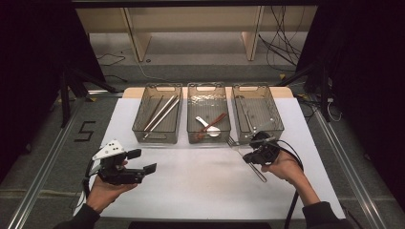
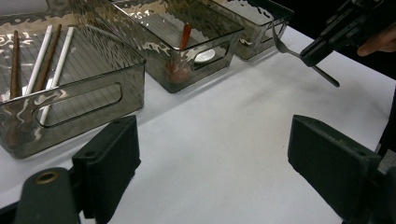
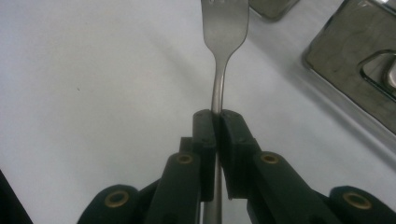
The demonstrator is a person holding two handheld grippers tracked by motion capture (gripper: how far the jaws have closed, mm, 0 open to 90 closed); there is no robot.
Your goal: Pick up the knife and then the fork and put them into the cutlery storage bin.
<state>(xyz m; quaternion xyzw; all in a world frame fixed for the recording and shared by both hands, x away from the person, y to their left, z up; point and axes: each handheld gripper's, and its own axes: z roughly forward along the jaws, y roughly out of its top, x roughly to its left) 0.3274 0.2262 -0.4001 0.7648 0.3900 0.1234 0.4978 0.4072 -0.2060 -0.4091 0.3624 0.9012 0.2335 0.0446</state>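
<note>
White paper covers the counter (image 1: 200, 181), and three see-through bins stand in a row at its far side. The left bin (image 1: 157, 114) holds chopsticks (image 1: 161, 113). The middle bin (image 1: 208, 113) holds a white spoon (image 1: 208, 127) and a red-brown one. The right bin (image 1: 257, 113) has thin metal pieces in it, and it looks like the home for forks.

Next come the two hands. The left claw (image 1: 142, 161) waits above the paper with its jaws spread wide and nothing between them. The right claw (image 1: 256, 149) is pressed together and is pinching a metal fork (image 3: 220, 70) by its thin handle. The fork is up off the paper, just in front of the right bin, with its prongs pointing toward the gap between the middle and right bins.

I think the job now is to drop the fork into the right bin. To do it well, keep the pinch tight so the smooth handle cannot slide. Lift the prongs over the bin wall first. Turn the fork so it lies along the bin, lower it close to the bottom, then let go softly so it does not bounce. The left claw should stay out of the way.
</note>
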